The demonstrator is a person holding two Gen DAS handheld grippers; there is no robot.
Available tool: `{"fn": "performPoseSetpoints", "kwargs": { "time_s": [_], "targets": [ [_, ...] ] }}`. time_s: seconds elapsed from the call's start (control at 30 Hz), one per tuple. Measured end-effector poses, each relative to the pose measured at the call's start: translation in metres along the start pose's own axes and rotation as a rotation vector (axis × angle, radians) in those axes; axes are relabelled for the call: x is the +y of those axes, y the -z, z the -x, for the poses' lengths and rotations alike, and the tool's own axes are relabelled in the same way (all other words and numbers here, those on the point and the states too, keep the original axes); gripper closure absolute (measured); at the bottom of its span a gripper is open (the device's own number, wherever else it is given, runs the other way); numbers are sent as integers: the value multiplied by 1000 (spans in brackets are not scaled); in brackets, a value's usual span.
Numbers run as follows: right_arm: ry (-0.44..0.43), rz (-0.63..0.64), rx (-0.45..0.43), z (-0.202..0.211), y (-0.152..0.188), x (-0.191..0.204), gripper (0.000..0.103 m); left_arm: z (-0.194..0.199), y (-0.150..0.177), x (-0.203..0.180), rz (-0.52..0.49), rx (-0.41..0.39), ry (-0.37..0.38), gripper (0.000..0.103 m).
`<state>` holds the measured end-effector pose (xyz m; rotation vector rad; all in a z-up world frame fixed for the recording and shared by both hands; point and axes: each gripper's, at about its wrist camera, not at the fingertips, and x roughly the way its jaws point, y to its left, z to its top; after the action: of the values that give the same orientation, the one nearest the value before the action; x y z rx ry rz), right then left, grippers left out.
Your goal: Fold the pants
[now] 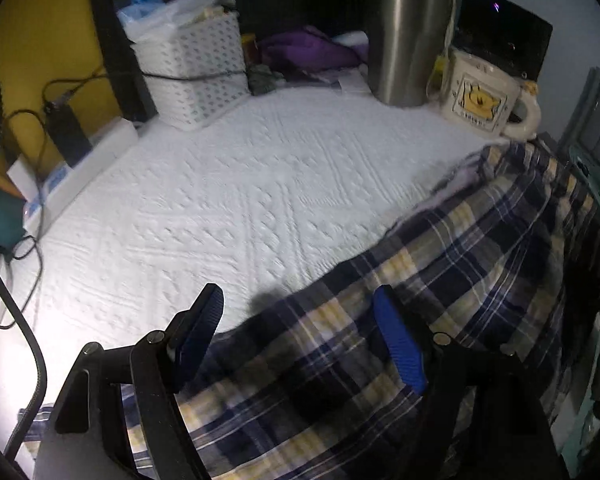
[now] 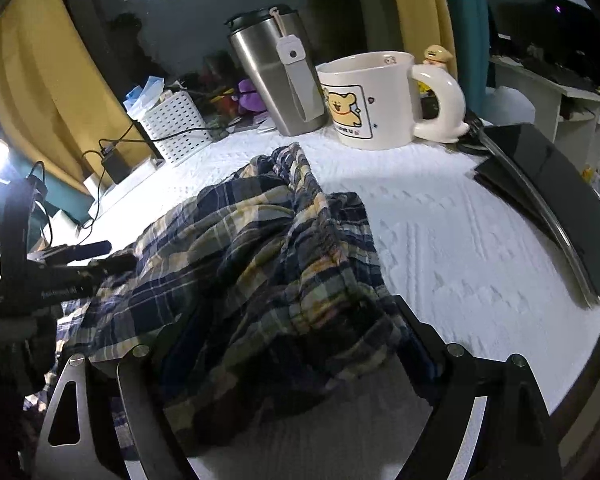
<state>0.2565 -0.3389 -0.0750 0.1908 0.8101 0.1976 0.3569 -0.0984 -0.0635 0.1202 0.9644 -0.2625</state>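
Observation:
The plaid pants (image 1: 440, 264) in navy, yellow and white lie on a white quilted cover (image 1: 239, 184), spread toward the right and near edges. My left gripper (image 1: 295, 296) hovers over their left edge. Its blue pads (image 1: 400, 340) stand wide apart and press on nothing. In the right wrist view the pants (image 2: 259, 240) lie bunched in a crumpled heap. My right gripper (image 2: 287, 320) stands wide, with the cloth lying between its fingers and draped over their tips, not pinched. The left gripper (image 2: 117, 254) shows at the left of that view, at the heap's edge.
At the back of the cover stand a steel tumbler (image 2: 275, 84), a cream bear mug (image 2: 368, 100) and a white perforated basket (image 2: 175, 128). A black flat device (image 2: 556, 196) lies at the right. Cables and a black charger (image 1: 65, 128) sit along the left edge.

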Motion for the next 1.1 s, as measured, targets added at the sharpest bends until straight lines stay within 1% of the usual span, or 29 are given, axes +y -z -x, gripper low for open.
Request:
{"fn": "performPoseSetpoints", "kwargs": {
  "time_s": [0.13,0.27,0.37,0.47,0.5,0.57,0.7,0.8,0.93,1.03,1.1],
  "targets": [
    [22,-10,4,10,5,-1,15,25,2,8,19,-43,-2,25],
    [38,-18,-2,22,10,-2,14,41,12,14,30,-50,-10,25],
    [19,-28,6,29,18,-1,14,52,22,20,34,-60,-18,25],
    [-14,-52,30,27,27,1,14,60,34,25,45,-69,-29,25],
    [-8,-46,15,29,30,4,13,64,39,29,55,-70,-35,25],
    [-30,-41,19,28,31,9,13,70,50,37,79,-64,-46,25],
    [-77,-47,31,22,29,18,13,78,69,51,110,-47,-80,25],
    [-86,-33,30,16,25,24,12,86,83,66,151,-41,-114,25],
    [-114,-45,32,6,15,23,10,97,103,89,222,-30,-161,25],
    [-122,-30,29,0,8,21,9,100,117,102,265,-16,-193,25],
    [-146,-55,28,-3,4,17,9,100,125,110,292,-7,-204,25]
  ]
}}
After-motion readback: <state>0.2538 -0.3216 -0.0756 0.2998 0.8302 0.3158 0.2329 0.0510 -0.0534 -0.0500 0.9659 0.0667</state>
